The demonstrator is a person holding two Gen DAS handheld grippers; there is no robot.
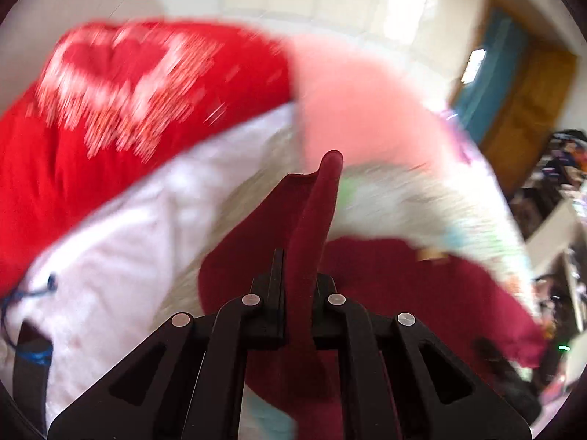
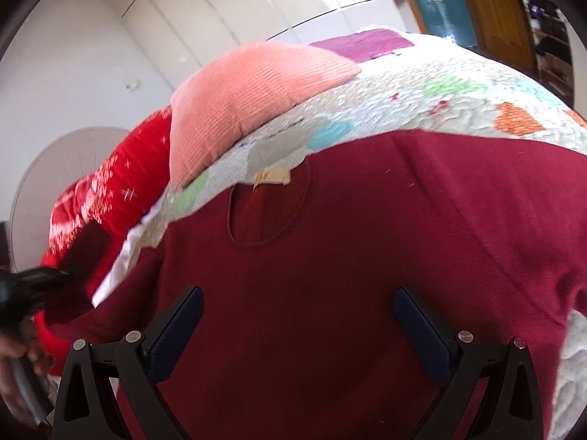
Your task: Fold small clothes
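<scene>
A dark red sweater (image 2: 367,256) lies spread on the patterned quilt (image 2: 422,99), neck hole and cream label toward the pillows. My right gripper (image 2: 299,333) is open, its fingers apart just above the sweater's body. My left gripper (image 1: 299,293) is shut on a sleeve of the dark red sweater (image 1: 315,212), which stands up between its fingers; the sweater's body (image 1: 422,293) lies below and to the right. In the right wrist view the left gripper (image 2: 29,286) shows at the far left, holding the sleeve end (image 2: 86,253).
A pink pillow (image 2: 249,91) and a red sequined pillow (image 2: 121,179) lie at the head of the bed. A purple cloth (image 2: 363,44) lies on the far side. White wardrobe doors, a teal frame and a wooden door (image 1: 528,110) stand behind.
</scene>
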